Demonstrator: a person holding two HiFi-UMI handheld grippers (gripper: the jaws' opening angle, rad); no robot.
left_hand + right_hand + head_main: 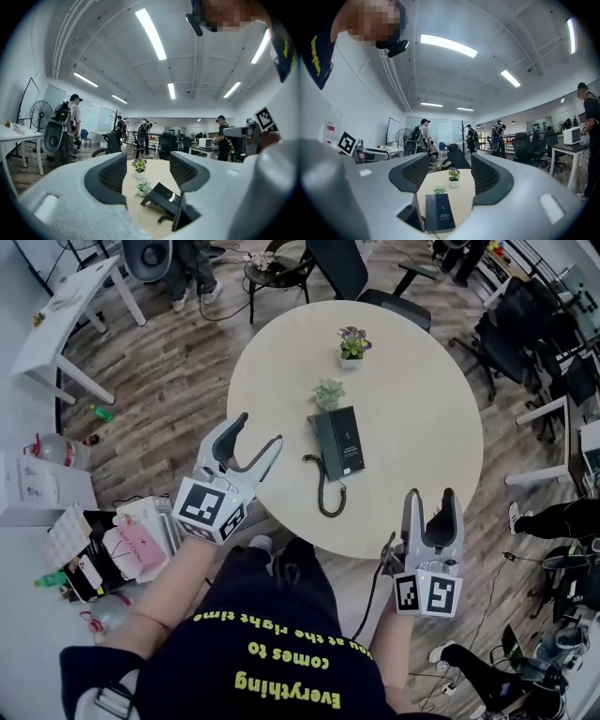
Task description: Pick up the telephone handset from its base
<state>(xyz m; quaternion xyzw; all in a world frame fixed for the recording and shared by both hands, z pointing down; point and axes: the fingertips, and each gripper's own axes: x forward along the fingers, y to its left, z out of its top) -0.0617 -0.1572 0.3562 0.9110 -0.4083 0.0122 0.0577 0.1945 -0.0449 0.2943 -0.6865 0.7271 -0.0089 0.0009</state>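
Office flooring of wood planks surrounds a round, light-topped table (422, 409), with desk chairs (339, 266) at its far side. Telephone (339, 441): positioned near the table centre, dark, lying flat. Handset (321, 437): seated on the base, along the base's left side as the person faces it; not lifted. Coiled cord (326, 491): runs in a loop from the near end of the telephone toward the near table edge. Two small potted plants stand beyond the telephone, the nearer plant (328, 395) just beside its far end, the farther plant (353, 343) well apart from it. Left gripper (260, 430): held above the table's left edge, jaws wide apart, nothing between them; the telephone is seen past the jaws, with no contact. Right gripper (430, 495): held at the near right edge of the table, jaws likewise wide apart and empty, clear of the telephone. Other people stand at desks in the background.
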